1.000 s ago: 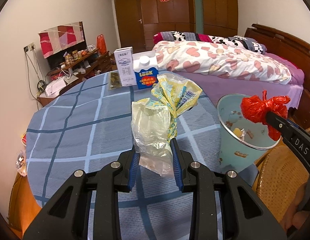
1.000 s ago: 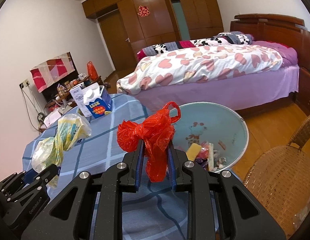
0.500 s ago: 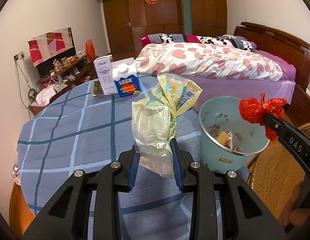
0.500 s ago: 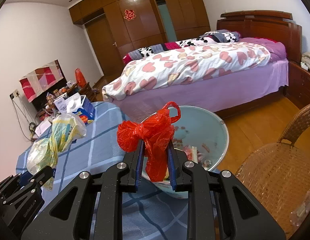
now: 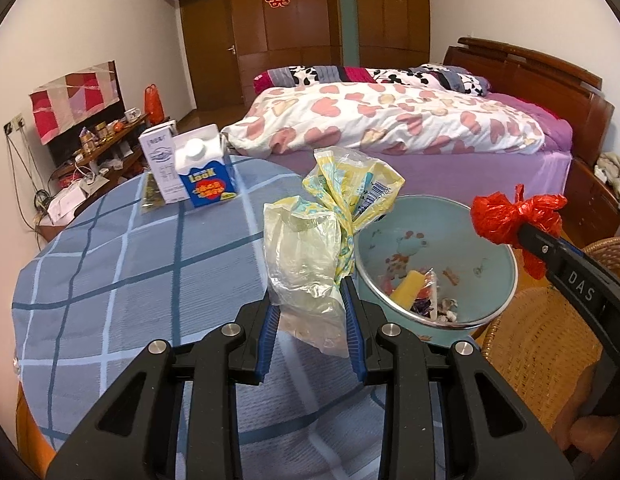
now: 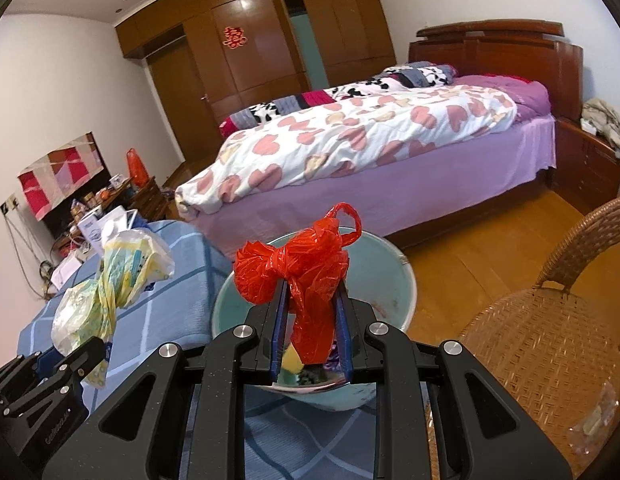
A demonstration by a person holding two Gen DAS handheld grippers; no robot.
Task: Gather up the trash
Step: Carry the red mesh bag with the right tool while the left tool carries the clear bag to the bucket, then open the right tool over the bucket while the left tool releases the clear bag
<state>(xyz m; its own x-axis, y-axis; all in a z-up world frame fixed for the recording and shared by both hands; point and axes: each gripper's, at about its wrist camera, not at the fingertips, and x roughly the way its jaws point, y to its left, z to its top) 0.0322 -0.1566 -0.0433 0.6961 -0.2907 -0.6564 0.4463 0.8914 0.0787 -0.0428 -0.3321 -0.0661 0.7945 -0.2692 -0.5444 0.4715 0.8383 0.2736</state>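
Both jaws are clamped on trash: the left gripper [image 5: 310, 316] pinches a crumpled yellow-and-clear plastic bag [image 5: 310, 248], the right gripper [image 6: 307, 330] a knotted red bag [image 6: 297, 276]. Ahead of and below the right jaws sits the pale blue bin [image 6: 406, 300], to the right of the left ones. Releasing too early could drop the light plastic onto the rim or the blue checked tablecloth [image 5: 109, 272]; film may also cling to a pad.
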